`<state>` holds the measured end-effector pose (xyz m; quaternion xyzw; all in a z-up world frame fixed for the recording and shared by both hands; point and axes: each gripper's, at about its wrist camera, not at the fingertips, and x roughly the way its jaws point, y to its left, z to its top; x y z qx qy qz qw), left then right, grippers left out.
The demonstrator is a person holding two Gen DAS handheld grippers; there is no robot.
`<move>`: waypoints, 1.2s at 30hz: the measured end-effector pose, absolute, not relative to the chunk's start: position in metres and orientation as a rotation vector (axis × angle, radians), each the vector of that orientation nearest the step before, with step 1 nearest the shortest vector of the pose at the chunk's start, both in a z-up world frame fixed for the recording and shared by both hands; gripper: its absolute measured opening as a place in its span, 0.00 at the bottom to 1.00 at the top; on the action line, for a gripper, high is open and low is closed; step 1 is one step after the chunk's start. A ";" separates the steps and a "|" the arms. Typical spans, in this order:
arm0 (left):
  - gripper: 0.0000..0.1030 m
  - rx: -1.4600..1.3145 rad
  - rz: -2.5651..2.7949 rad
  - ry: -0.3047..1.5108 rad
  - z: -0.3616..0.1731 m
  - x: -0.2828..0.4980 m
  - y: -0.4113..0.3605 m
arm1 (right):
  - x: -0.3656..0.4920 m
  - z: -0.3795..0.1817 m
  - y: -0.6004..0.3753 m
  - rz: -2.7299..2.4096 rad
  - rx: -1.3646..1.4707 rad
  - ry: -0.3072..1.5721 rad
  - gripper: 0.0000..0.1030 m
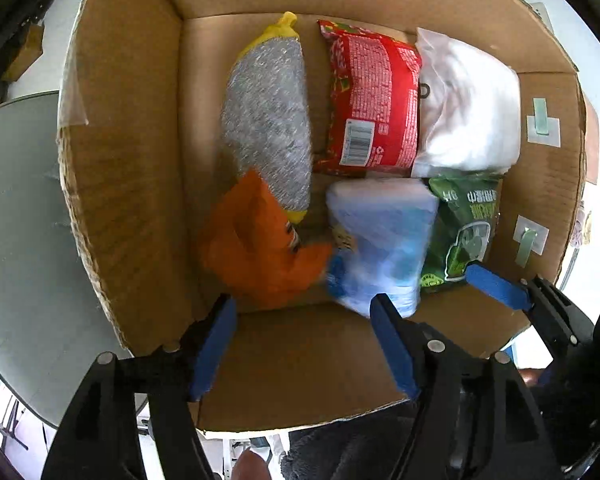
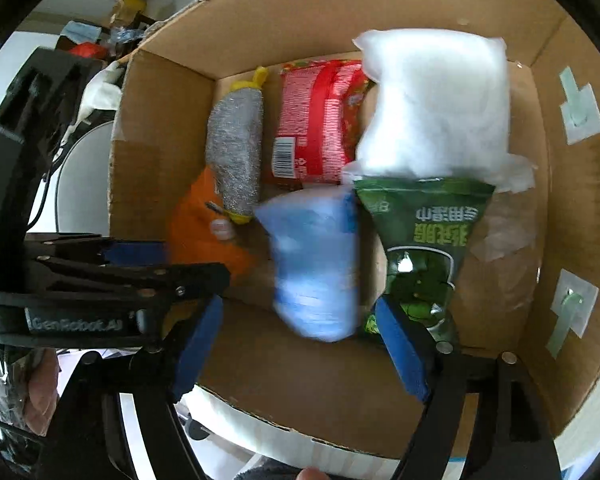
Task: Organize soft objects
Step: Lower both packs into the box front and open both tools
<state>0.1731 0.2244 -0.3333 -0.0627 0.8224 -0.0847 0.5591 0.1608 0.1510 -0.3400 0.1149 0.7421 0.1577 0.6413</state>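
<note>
An open cardboard box (image 1: 128,160) holds several soft items: a silver-and-yellow roll (image 1: 268,120), a red packet (image 1: 374,98), a white bag (image 1: 468,108), a green packet (image 1: 460,228), an orange pouch (image 1: 256,248) and a blurred blue-and-white pack (image 1: 384,240). My left gripper (image 1: 304,344) is open and empty above the box's near wall. My right gripper (image 2: 300,348) is open and empty over the same wall, with the blue pack (image 2: 316,264) just beyond its fingertips. The right gripper's fingers (image 1: 496,284) show at the left view's right edge.
A grey round table (image 1: 20,240) lies left of the box. Taped labels (image 2: 572,308) sit on the box's right wall. Clutter lies on a surface beyond the box (image 2: 100,36). The left gripper's body (image 2: 80,280) crosses the right wrist view at left.
</note>
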 end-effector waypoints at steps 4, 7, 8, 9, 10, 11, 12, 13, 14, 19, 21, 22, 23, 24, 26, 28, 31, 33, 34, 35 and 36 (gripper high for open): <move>0.66 -0.137 -0.200 1.917 -0.326 0.167 0.219 | 0.156 -0.334 0.143 0.318 0.216 1.680 0.79; 0.66 -0.152 -0.201 1.891 -0.318 0.160 0.222 | 0.153 -0.326 0.136 0.288 0.201 1.676 0.79; 0.66 -0.158 -0.201 1.881 -0.315 0.157 0.223 | 0.153 -0.323 0.130 0.274 0.190 1.669 0.79; 0.66 -0.160 -0.196 1.869 -0.312 0.155 0.226 | 0.152 -0.320 0.124 0.258 0.177 1.661 0.79; 0.66 -0.159 -0.190 1.849 -0.307 0.151 0.225 | 0.150 -0.317 0.121 0.244 0.168 1.653 0.79; 0.66 -0.155 -0.182 1.825 -0.301 0.148 0.224 | 0.149 -0.315 0.119 0.234 0.160 1.648 0.79; 0.66 -0.134 -0.161 1.785 -0.292 0.142 0.221 | 0.146 -0.311 0.115 0.219 0.147 1.641 0.79; 0.66 -0.113 -0.142 1.753 -0.286 0.138 0.219 | 0.143 -0.307 0.112 0.210 0.137 1.632 0.79; 0.66 -0.087 -0.116 1.716 -0.278 0.133 0.219 | 0.140 -0.301 0.108 0.188 0.109 1.615 0.79; 0.66 -0.004 -0.001 1.512 -0.229 0.109 0.221 | 0.127 -0.269 0.104 0.109 0.014 1.539 0.79; 0.66 0.006 0.026 1.454 -0.211 0.102 0.224 | 0.122 -0.254 0.101 0.094 -0.005 1.509 0.79; 0.66 0.001 0.027 1.439 -0.202 0.102 0.231 | 0.120 -0.247 0.099 0.089 -0.011 1.497 0.79; 0.66 -0.004 0.030 1.424 -0.196 0.102 0.233 | 0.117 -0.240 0.096 0.084 -0.017 1.482 0.79; 0.66 -0.007 0.036 1.409 -0.193 0.099 0.229 | 0.114 -0.232 0.096 0.083 -0.018 1.475 0.79; 0.66 -0.003 0.041 1.382 -0.184 0.093 0.226 | 0.109 -0.220 0.095 0.084 -0.023 1.454 0.79; 0.66 -0.004 0.045 1.356 -0.173 0.085 0.223 | 0.102 -0.204 0.093 0.087 -0.031 1.425 0.79; 0.66 -0.004 0.053 1.320 -0.161 0.078 0.220 | 0.091 -0.181 0.091 0.091 -0.039 1.379 0.79; 0.77 -0.004 0.062 1.294 -0.152 0.073 0.219 | 0.084 -0.167 0.089 0.092 -0.052 1.350 0.80; 0.93 -0.010 0.068 1.278 -0.147 0.071 0.219 | 0.082 -0.163 0.089 0.093 -0.053 1.341 0.83; 0.96 -0.014 0.074 1.263 -0.143 0.069 0.220 | 0.078 -0.158 0.088 0.099 -0.052 1.330 0.88; 0.96 -0.023 0.081 1.249 -0.138 0.067 0.221 | 0.075 -0.154 0.086 0.104 -0.052 1.319 0.90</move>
